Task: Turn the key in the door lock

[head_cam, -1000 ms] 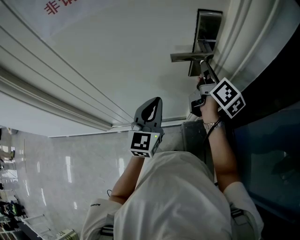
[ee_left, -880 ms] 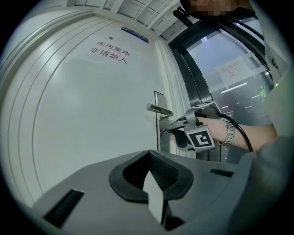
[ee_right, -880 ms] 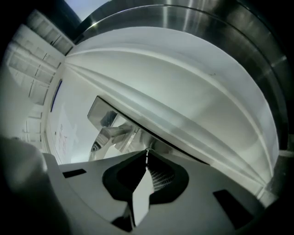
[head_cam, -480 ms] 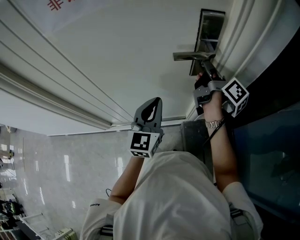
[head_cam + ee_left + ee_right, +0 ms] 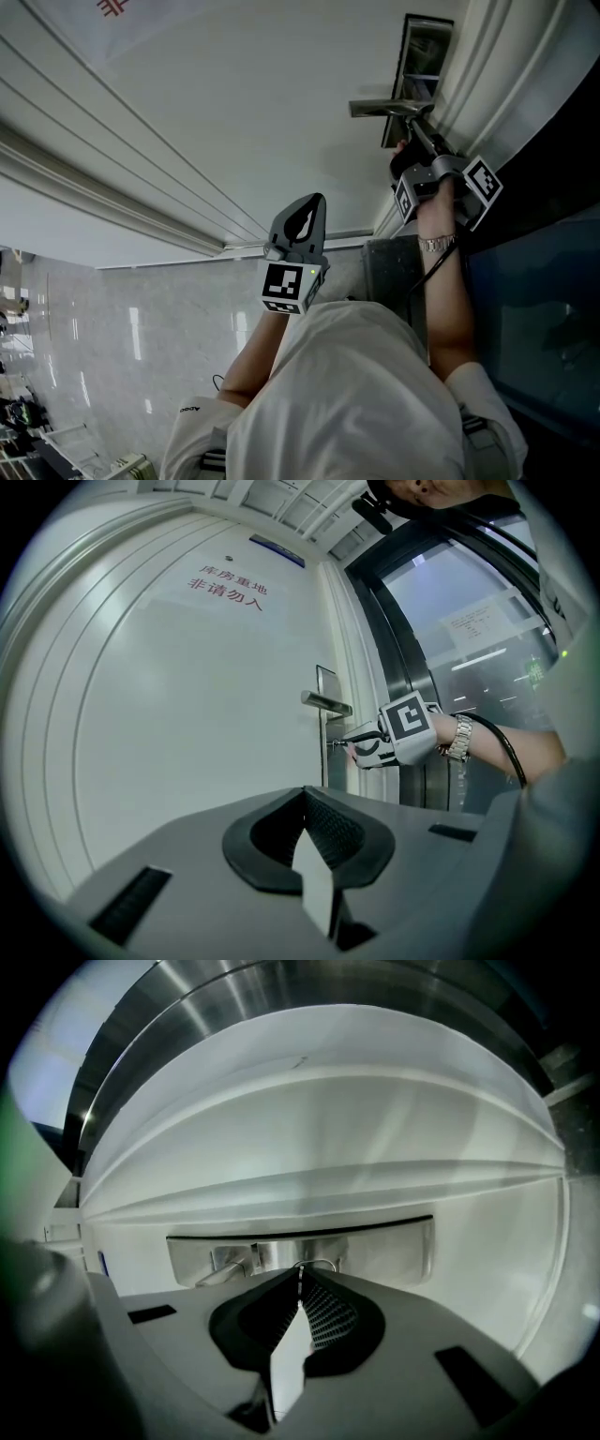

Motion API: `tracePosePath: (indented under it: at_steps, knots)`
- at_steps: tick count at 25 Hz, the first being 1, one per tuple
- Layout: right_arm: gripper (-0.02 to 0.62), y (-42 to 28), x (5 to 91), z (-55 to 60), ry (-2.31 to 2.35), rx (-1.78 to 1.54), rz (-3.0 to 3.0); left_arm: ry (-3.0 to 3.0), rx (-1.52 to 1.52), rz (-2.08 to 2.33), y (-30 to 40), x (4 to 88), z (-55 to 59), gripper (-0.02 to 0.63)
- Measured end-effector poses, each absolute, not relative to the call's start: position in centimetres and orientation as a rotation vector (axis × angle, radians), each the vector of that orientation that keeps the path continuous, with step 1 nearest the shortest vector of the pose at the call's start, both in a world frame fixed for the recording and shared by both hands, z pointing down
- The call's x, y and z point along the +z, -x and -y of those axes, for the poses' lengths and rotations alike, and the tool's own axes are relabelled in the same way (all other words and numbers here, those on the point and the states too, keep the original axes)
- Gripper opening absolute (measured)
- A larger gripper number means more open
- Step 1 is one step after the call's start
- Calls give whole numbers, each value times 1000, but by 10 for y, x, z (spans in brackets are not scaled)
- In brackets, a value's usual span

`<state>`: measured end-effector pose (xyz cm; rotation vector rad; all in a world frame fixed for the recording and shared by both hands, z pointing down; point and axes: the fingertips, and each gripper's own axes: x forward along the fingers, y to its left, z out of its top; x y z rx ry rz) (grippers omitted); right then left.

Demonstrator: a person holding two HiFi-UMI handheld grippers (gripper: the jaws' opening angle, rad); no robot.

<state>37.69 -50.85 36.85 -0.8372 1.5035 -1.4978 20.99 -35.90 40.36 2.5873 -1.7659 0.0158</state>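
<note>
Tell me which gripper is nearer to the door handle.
Right. The right gripper sits just under the door handle, shut on the key. The left gripper hangs back from the door, well clear of the handle.

A white panelled door [image 5: 234, 112] carries everything here. A tall metal lock plate [image 5: 427, 47] is fixed flat against it, close to its opening edge, beside the dark frame. A metal lever handle [image 5: 380, 108] juts from the plate and lies across the door face, pointing away from that edge. Below the handle, the metal bow of a key [image 5: 315, 1264] stands out of the plate. Higher up, near the door's top edge, is a sign [image 5: 225, 581] in red characters.
</note>
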Motion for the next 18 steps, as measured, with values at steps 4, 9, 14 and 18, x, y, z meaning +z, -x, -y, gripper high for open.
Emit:
tracePosePath:
  at_steps: [4, 9, 14, 18]
  knots:
    - [9, -377, 368, 509, 845, -1472, -1506, -2588, 20, 1764, -210, 405, 358, 9]
    - [9, -375, 366, 507, 819, -1427, -1574, -2585, 29, 1765, -209, 406, 356, 9]
    - [117, -368, 357, 498, 827, -1364, -1717, -2576, 28, 1771, -208, 407, 356, 8]
    - [137, -357, 367, 484, 922, -1314, -1912, -2567, 28, 1773, -207, 409, 356, 9]
